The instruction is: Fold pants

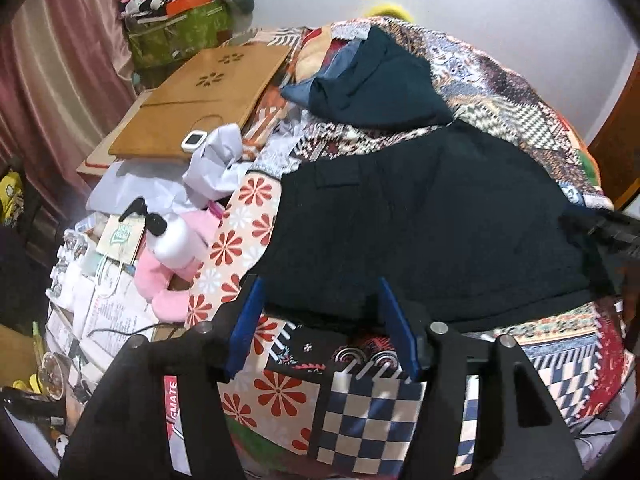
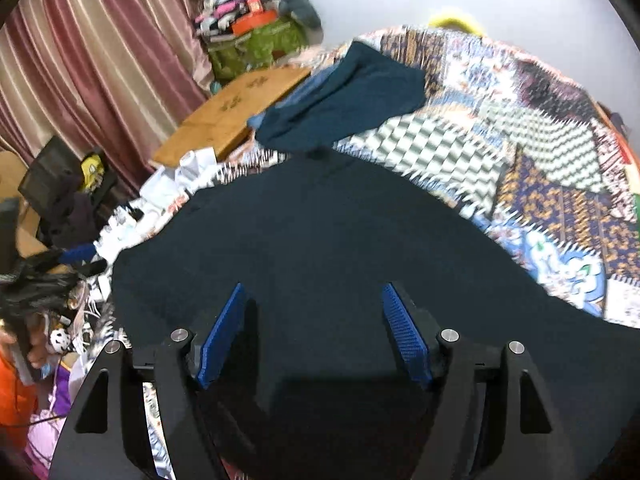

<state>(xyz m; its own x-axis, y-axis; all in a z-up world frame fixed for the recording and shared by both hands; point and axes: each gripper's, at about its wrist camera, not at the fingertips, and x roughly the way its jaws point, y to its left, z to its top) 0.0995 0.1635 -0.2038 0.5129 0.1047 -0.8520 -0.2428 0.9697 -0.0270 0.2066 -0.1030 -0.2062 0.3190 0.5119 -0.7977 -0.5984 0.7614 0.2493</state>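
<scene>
Patchwork bedspread (image 1: 500,92) carries black pants (image 1: 432,224); left gripper (image 1: 320,308) and right gripper (image 2: 314,312) jaws wide apart, empty.

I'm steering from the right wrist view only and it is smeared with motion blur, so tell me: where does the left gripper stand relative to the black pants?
Observer: The left gripper is open at the pants' near edge, gripping nothing.
Operator: Any detail on the fabric there?
Observer: A pocket flap shows toward the far left of the pants.
Operator: What lies left of the bed?
Observer: A white pump bottle on pink fabric.
</scene>
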